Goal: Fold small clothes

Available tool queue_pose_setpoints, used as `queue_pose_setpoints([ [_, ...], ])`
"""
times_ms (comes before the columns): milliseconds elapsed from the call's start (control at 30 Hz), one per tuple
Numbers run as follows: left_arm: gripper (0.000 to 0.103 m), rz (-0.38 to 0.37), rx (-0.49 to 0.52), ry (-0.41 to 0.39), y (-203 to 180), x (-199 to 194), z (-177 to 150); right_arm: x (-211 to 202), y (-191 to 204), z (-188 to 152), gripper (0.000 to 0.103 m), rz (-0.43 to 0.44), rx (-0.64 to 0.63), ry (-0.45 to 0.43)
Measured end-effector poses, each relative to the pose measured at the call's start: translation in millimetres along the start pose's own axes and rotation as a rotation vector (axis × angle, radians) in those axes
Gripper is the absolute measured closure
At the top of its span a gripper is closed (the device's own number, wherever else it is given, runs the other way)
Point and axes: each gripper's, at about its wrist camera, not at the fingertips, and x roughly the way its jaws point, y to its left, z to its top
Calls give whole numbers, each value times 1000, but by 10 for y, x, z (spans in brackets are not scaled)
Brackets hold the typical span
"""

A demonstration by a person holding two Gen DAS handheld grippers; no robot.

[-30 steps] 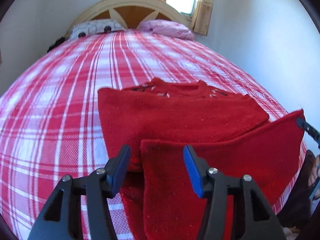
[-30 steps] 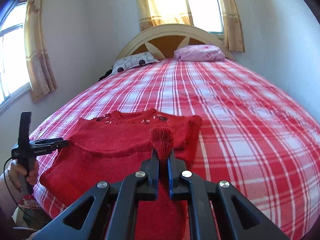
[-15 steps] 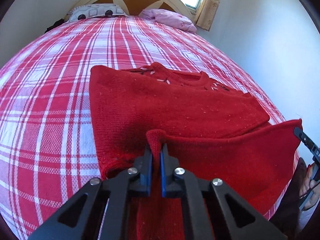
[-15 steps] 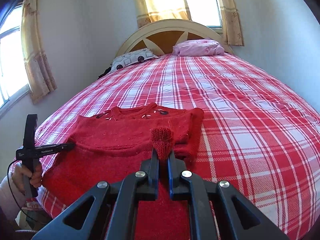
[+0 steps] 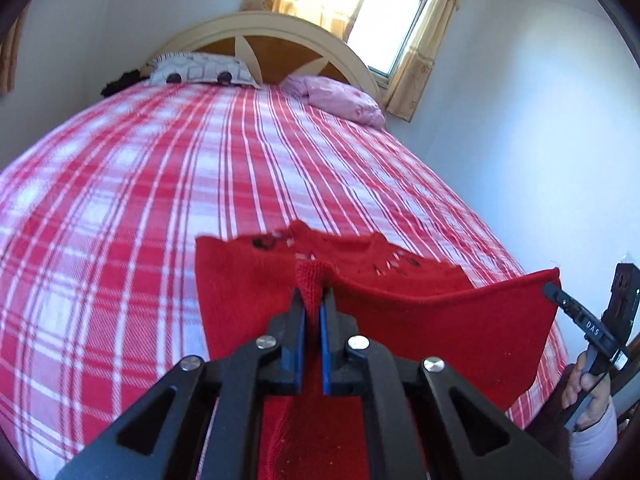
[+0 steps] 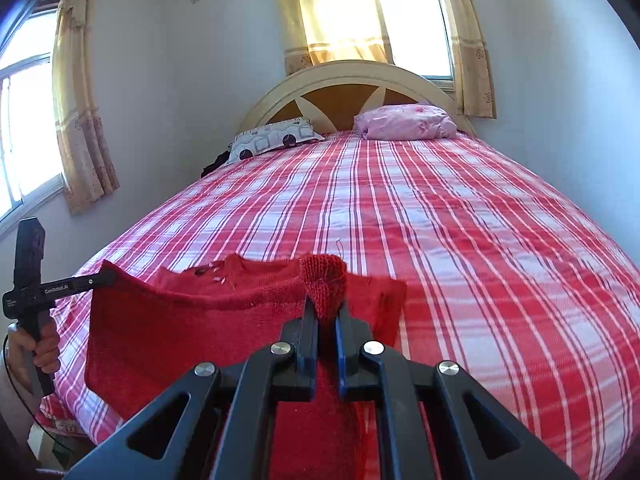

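Note:
A small red knitted sweater [image 5: 420,328] lies at the near end of the bed, its neck end with dark and white decoration flat on the sheet. My left gripper [image 5: 312,300] is shut on one corner of its bottom hem. My right gripper [image 6: 326,308] is shut on the other hem corner [image 6: 324,280]. Both hold the hem lifted above the bed, stretched between them. The sweater [image 6: 192,332] shows in the right wrist view with the left gripper's tip [image 6: 100,279] at its far corner. The right gripper's tip [image 5: 554,294] shows in the left wrist view.
The bed [image 5: 160,200] has a red and white plaid sheet. A patterned pillow [image 6: 276,140] and a pink pillow [image 6: 404,122] lie by the cream headboard [image 6: 340,80]. Walls stand close on both sides, with curtained windows [image 6: 412,20] behind.
My left gripper closed on the sweater's hem corner. Both grippers then lifted the hem and carried it up toward the neck end.

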Motion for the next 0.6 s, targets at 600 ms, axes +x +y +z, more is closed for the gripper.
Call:
queue_pose_setpoints([
  [600,97,148,-104,-13,368,795,645,1588,-233,675,97,-86,-12,93],
])
